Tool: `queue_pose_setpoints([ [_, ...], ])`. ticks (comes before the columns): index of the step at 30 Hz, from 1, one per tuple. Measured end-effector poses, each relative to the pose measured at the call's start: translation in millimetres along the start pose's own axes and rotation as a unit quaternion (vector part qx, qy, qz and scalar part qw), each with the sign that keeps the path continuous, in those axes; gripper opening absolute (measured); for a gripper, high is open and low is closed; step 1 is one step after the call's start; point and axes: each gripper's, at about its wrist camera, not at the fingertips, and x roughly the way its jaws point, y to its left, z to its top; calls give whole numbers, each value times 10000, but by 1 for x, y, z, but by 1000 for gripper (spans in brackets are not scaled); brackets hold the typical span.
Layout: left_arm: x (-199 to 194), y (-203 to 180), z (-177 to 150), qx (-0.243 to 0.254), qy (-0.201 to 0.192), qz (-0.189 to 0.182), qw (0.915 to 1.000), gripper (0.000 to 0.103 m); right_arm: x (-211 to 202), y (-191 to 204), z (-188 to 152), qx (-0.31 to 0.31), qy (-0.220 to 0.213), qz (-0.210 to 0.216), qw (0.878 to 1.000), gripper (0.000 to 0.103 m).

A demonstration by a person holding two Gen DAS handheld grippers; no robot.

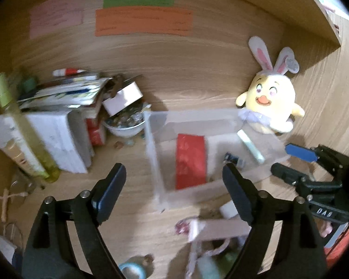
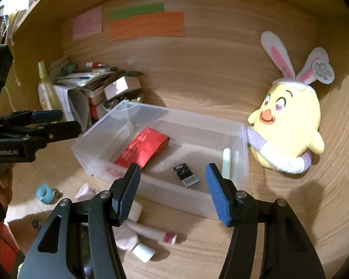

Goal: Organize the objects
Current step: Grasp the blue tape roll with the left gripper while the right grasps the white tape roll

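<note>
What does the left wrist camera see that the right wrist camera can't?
Only the left wrist view shows the looped brown string on the wooden desk. Only the right wrist view shows the white tube with a red cap. Both show the clear plastic bin holding a flat red packet, and the yellow plush chick with bunny ears beside it.

Wood-grain desk [image 2: 197, 88], wooden back panel [image 2: 221, 23] bearing pink, green, orange paper notes [image 2: 146, 26].
</note>
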Motion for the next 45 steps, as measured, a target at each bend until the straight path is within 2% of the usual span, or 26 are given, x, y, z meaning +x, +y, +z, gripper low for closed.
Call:
queue_pose_setpoints([
  [14, -4, 44, -79, -326, 708, 184, 9968, 85, 16, 25, -34, 64, 430, 166, 9989, 55],
  [20, -2, 53, -104, -460, 964, 96, 9942, 85, 41, 32, -43, 201, 776, 277, 9964, 55],
  [26, -1, 58, -121, -519, 1109, -39, 9925, 85, 56, 36, -44, 318, 943, 386, 9943, 55],
  [32, -2, 57, -124, -494, 1115, -180, 9924, 70, 65, 40, -44, 377, 1004, 455, 9932, 54],
  [34, -2, 55, -123, -425, 1114, -236, 9926, 62, 66, 44, -46, 321, 1002, 434, 9935, 49],
  [36, -2, 53, -123, -375, 1113, -255, 9927, 49, 66, 47, -46, 268, 1025, 440, 9934, 37],
  [38, -1, 52, -122, -339, 1108, -261, 9929, 40, 65, 49, -47, 227, 982, 394, 9941, 37],
  [45, -5, 54, -120, -454, 1014, -267, 9934, 40, 51, 56, -42, 65, 720, 314, 9969, 37],
])
